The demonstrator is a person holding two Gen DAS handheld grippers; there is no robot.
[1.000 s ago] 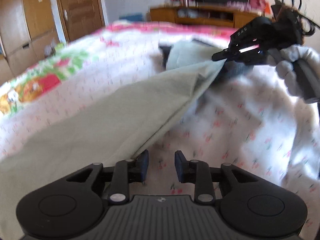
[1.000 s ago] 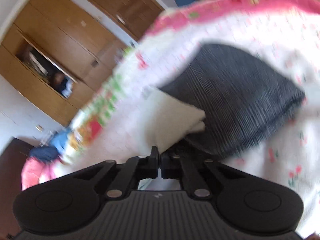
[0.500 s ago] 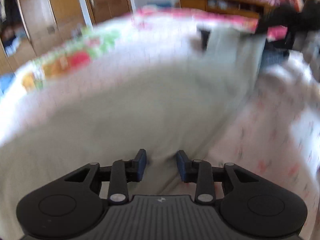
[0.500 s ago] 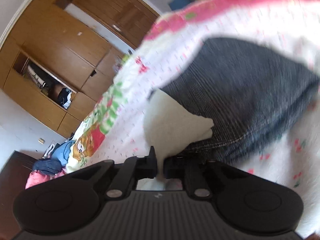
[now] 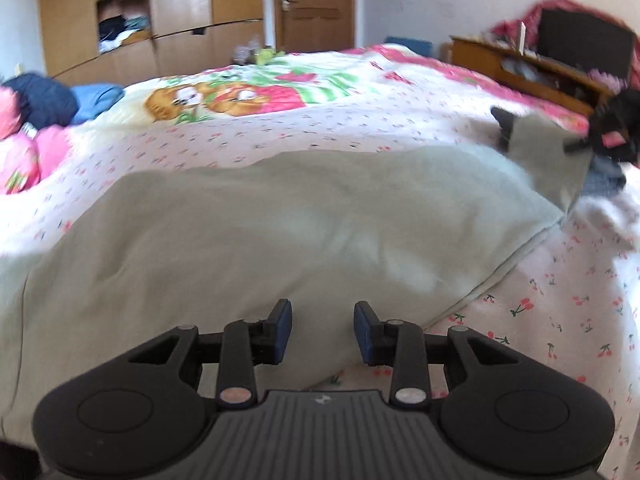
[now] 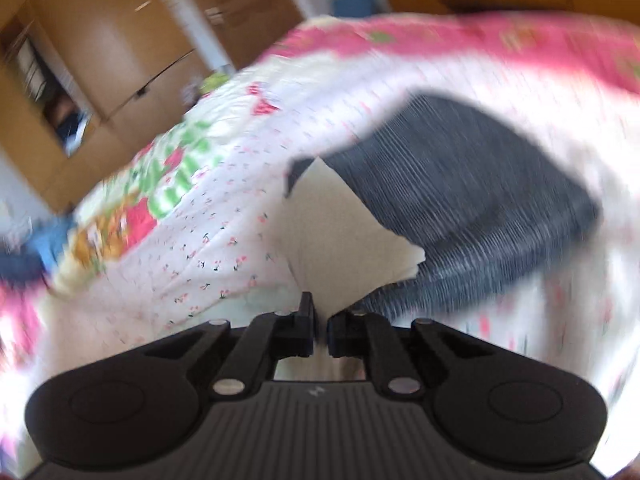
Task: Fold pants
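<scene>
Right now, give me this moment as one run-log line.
step: folding pale pants on bed | left gripper: open, empty | right gripper: shut on pants corner | fold: unfinished

Cherry-print bedspread (image 5: pixel 560 320), perhaps dark folded garment (image 6: pixel 460 208)

The right hand-held gripper (image 6: pixel 320 330) pinches pale pants (image 6: pixel 340 236) (frame blurred).

no readable text, labels, brands or numbers, only a small unlettered emblem on each gripper body
</scene>
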